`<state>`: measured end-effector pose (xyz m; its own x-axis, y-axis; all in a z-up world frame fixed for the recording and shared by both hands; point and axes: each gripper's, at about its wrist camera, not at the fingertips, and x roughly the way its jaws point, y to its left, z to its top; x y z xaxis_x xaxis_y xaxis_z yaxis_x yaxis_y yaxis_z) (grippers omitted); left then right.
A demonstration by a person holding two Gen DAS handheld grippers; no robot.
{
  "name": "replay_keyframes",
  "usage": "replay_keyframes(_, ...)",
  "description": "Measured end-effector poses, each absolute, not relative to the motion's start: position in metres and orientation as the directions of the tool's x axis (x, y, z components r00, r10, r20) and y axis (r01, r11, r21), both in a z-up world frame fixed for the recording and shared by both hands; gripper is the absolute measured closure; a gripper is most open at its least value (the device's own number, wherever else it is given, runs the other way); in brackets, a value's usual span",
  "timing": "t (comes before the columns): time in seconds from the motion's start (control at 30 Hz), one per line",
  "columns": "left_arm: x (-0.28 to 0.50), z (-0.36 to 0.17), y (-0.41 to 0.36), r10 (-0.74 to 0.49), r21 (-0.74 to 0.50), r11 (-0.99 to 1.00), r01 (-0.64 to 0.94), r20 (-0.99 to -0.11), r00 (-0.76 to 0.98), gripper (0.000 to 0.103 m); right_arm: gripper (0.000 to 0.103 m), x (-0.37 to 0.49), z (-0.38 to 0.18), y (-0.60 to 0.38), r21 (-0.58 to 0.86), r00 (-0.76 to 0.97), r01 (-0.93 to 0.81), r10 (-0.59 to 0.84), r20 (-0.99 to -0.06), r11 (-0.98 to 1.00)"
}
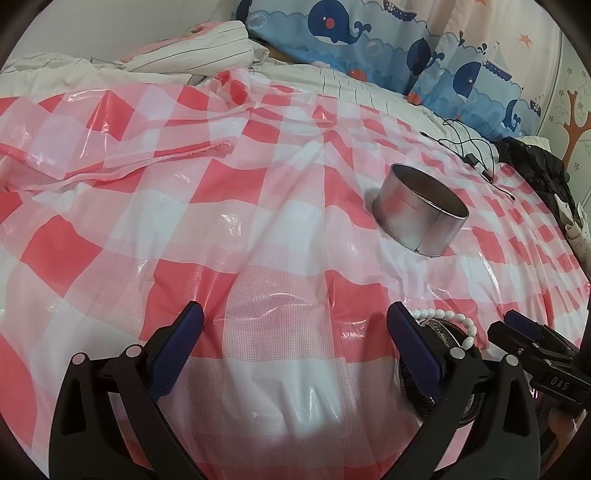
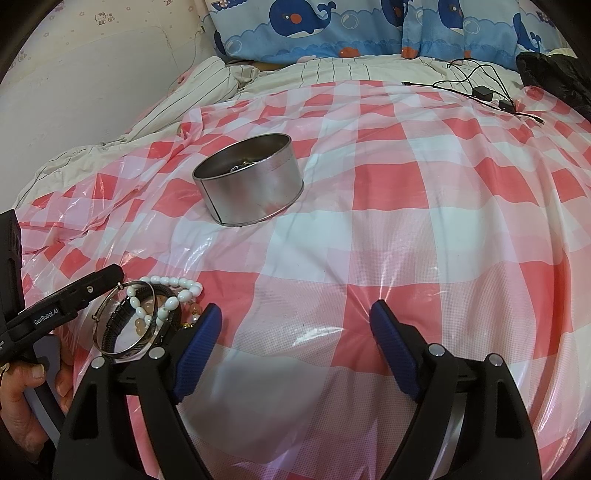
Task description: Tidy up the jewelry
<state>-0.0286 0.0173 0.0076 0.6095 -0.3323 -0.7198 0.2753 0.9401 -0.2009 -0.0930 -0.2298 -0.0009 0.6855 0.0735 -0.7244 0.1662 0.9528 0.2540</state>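
Note:
A round metal tin (image 2: 248,180) stands open on the red-and-white checked plastic sheet (image 2: 388,221); it also shows in the left wrist view (image 1: 419,208). Something small lies inside it. A pile of jewelry lies at the near left: a white bead bracelet (image 2: 164,295), a silver bangle (image 2: 123,321), a black band and amber beads. The white beads (image 1: 448,319) show beside my left gripper's right finger. My left gripper (image 1: 295,328) is open and empty over the sheet. My right gripper (image 2: 295,325) is open and empty, just right of the pile.
Whale-print pillows (image 2: 332,29) and a striped quilt (image 2: 207,85) lie at the bed's far side. Black cables with small boxes (image 2: 484,92) and a black bag (image 2: 554,74) lie at the far right. A wall (image 2: 74,92) stands at the left.

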Motion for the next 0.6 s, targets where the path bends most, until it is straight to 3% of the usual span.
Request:
replay_keyframes(0.23, -0.029, 0.008, 0.020, -0.343, -0.214, 0.937, 0.276, -0.714, 0.611, 0.008, 0.023, -0.093, -0.001, -0.231, 0.254, 0.686, 0.166, 0.074, -0.724, 0.953)
replay_keyframes(0.4, -0.039, 0.022, 0.040, -0.449, -0.318, 0.893, 0.318, -0.622, 0.641, 0.008, 0.023, -0.093, -0.001, -0.231, 0.256, 0.686, 0.165, 0.076, -0.723, 0.952)
replay_keyframes(0.6, -0.063, 0.026, 0.011, -0.481, -0.166, 0.849, 0.501, -0.635, 0.604, 0.008, 0.023, -0.093, -0.001, -0.227, 0.255, 0.685, 0.164, 0.076, -0.724, 0.953)
